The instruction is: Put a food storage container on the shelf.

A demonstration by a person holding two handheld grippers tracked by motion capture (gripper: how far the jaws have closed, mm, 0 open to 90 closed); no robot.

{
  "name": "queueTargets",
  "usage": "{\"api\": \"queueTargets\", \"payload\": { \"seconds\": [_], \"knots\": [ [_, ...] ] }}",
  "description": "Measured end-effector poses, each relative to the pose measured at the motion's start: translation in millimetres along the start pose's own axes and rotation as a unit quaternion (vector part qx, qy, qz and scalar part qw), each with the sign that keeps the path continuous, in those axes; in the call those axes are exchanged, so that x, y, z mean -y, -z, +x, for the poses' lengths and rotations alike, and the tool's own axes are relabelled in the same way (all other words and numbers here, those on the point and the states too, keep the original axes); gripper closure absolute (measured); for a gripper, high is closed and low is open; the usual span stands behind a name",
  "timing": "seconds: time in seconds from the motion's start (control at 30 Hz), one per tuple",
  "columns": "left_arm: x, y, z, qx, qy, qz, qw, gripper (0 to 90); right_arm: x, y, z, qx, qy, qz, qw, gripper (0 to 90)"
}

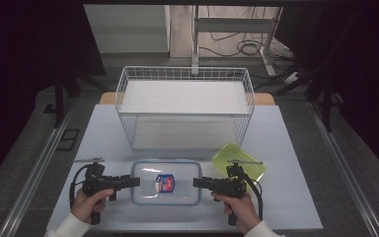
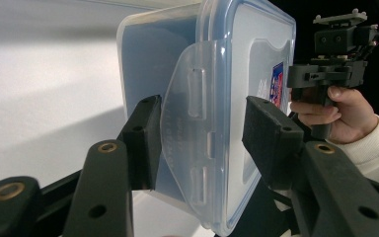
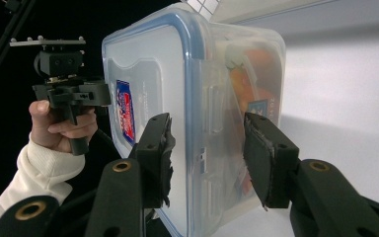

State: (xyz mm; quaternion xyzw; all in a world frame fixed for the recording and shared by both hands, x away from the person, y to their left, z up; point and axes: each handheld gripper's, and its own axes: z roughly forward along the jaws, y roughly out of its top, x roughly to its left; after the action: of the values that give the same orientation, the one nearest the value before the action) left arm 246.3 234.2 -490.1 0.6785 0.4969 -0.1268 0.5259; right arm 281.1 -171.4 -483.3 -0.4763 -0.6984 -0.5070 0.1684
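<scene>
2 grippers flank a clear lidded container (image 1: 166, 182) lying on the white worktop (image 1: 286, 148) before a wire basket (image 1: 185, 106). Left gripper (image 1: 134, 181) and right gripper (image 1: 198, 182) each stand open astride an end latch, seemingly not clamping.

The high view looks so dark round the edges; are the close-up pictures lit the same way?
High view: table bright, surroundings nearly black. Left gripper view: clear lidded food container casts a soft shadow on white, black beyond. Right gripper view: same contrast, container sharp.
</scene>
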Motion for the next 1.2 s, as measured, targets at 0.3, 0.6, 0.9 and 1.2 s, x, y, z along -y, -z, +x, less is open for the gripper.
{"api": "queueTargets", "payload": {
  "seconds": [0.3, 0.6, 0.9, 1.2],
  "knots": [
    [-6.4, -1.9, -6.3, 0.005, -0.005, 0.000, 1.0000, 51.4, -5.9, 8.0, 2.2, 0.000, 0.004, -0.004, 1.0000, 54.7],
    [-14.3, -0.3, -13.2, 0.011, -0.006, -0.006, 0.9999, 51.6, -19.6, 16.2, 11.1, 0.004, 0.017, -0.008, 0.9998, 54.7],
    [-30.5, 0.8, -22.9, 0.016, -0.012, -0.010, 0.9997, 51.6, -34.7, 25.5, 20.1, 0.009, 0.032, -0.014, 0.9994, 54.7],
    [-49.7, 5.3, -33.9, 0.021, -0.021, -0.021, 0.9994, 52.1, -51.4, 34.4, 29.7, 0.008, 0.045, -0.024, 0.9987, 54.7]
  ]
}}
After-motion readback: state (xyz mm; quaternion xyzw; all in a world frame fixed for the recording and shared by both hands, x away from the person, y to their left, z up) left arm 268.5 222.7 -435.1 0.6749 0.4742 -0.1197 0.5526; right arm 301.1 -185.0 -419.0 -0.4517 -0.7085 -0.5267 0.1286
